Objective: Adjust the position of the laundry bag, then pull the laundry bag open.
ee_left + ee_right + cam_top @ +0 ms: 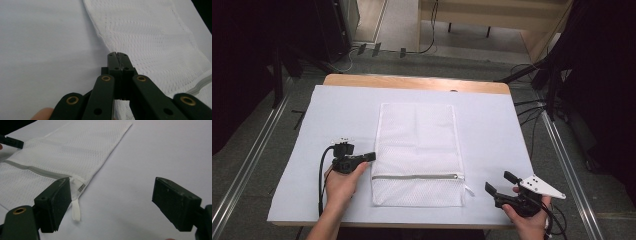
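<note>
- Centrally, a white mesh laundry bag (418, 152) lies flat on the table (492, 130), its long sides running from the far edge toward the near edge, and its near end stops a little short of the near edge.
- A grey zipper (417, 176) crosses the bag close to its near end, parallel to the table's near edge; it looks closed along its whole length.
- A small white pull tab (76, 210) hangs off the zipper's end at the bag's right side and lies on the white table cover.
- The left hand-held gripper (371, 156) sits at the bag's left edge, just above the zipper line, with its jaws pressed together; in the left gripper view the tips (117, 55) meet right at the bag's hem, and I cannot tell whether any fabric is pinched between them.
- The right hand-held gripper (499, 182) is near the table's near right corner, just beside the bag's right side, its jaws wide apart with nothing between them but table cover; in the right gripper view one jaw sits next to the pull tab without clearly touching it.
- A black cable (320, 180) trails from the left hand-held gripper back toward the near edge.
</note>
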A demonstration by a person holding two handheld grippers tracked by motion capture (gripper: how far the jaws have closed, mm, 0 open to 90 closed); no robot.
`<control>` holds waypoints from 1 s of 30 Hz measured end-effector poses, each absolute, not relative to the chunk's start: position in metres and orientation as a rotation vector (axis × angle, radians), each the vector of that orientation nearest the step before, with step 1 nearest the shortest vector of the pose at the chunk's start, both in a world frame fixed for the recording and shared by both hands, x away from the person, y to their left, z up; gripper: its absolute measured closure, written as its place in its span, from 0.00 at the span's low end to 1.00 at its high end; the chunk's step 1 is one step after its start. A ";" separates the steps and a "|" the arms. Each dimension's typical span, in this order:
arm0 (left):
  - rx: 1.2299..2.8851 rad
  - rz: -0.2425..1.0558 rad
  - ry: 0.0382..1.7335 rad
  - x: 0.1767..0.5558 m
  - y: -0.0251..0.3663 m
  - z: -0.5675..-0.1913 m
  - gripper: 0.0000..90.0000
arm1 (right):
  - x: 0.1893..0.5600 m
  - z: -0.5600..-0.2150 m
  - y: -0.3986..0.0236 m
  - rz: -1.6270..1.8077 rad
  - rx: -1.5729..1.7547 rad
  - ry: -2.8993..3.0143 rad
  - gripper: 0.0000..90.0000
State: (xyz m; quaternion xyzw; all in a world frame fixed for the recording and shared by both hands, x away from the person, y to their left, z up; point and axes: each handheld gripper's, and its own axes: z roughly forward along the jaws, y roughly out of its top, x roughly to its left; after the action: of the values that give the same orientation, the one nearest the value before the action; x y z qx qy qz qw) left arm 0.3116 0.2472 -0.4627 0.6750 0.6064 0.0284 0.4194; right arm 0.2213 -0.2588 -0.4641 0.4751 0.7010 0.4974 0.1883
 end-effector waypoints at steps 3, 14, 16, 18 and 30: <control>1.689 0.065 1.501 0.310 0.252 -0.466 1.00 | 0.222 -0.465 -0.252 1.390 1.338 2.008 0.19; 1.712 0.317 1.407 0.293 0.256 -0.436 0.51 | 0.220 -0.463 -0.222 1.381 1.373 2.065 0.16; 1.712 0.317 1.396 0.291 0.253 -0.434 0.51 | 0.219 -0.463 -0.219 1.370 1.369 2.067 0.16; 1.728 0.309 1.330 0.287 0.239 -0.428 0.51 | 0.219 -0.463 -0.209 1.345 1.365 2.077 0.16; 1.860 0.263 1.172 0.281 0.187 -0.427 0.52 | 0.229 -0.477 -0.203 1.286 1.433 2.078 0.48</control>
State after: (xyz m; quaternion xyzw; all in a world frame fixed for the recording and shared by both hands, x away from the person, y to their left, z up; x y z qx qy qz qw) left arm 0.2806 0.1874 -0.4269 0.7514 0.4733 0.1061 0.4473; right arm 0.2292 -0.2029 -0.4772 0.4999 0.7248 0.4484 0.1537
